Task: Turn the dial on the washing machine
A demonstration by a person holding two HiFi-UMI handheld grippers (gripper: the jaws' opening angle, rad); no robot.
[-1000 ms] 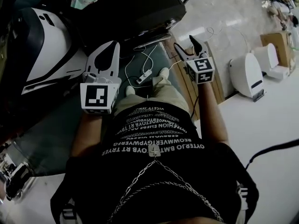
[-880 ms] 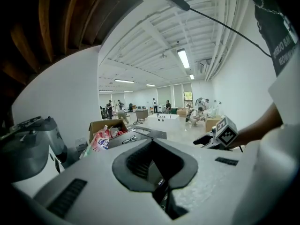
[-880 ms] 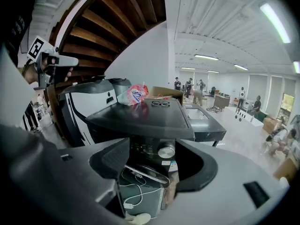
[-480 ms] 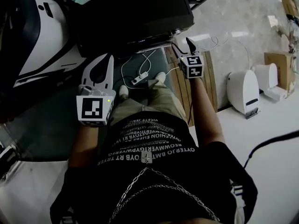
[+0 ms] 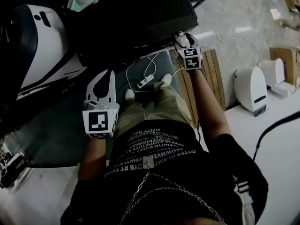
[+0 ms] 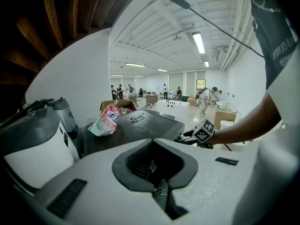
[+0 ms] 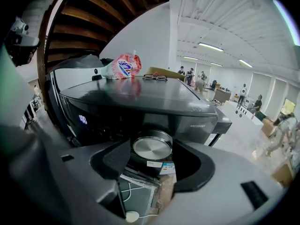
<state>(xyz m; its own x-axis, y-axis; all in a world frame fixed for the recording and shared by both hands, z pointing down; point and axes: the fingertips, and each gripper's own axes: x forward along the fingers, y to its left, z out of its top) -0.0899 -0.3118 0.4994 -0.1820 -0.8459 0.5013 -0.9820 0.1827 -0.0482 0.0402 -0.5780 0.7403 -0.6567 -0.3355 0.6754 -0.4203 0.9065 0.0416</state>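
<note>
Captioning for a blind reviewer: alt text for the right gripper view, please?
The right hand-held gripper has its jaws either side of the round silver dial on a dark washing machine; whether they pinch it is unclear. A red-and-white pouch and glasses lie on the machine's top.

Tally from where I stand: my own grippers, 2, being left gripper (image 5: 106, 75) and right gripper (image 5: 183, 38); washing machine (image 5: 136, 22), 1; dial (image 7: 152, 147), 1; detergent pouch (image 7: 123, 65), 1; pair of glasses (image 7: 155, 77), 1; power strip (image 5: 146, 81), 1; shoes (image 5: 130, 94), 2; cardboard box (image 5: 286, 60), 1
</note>
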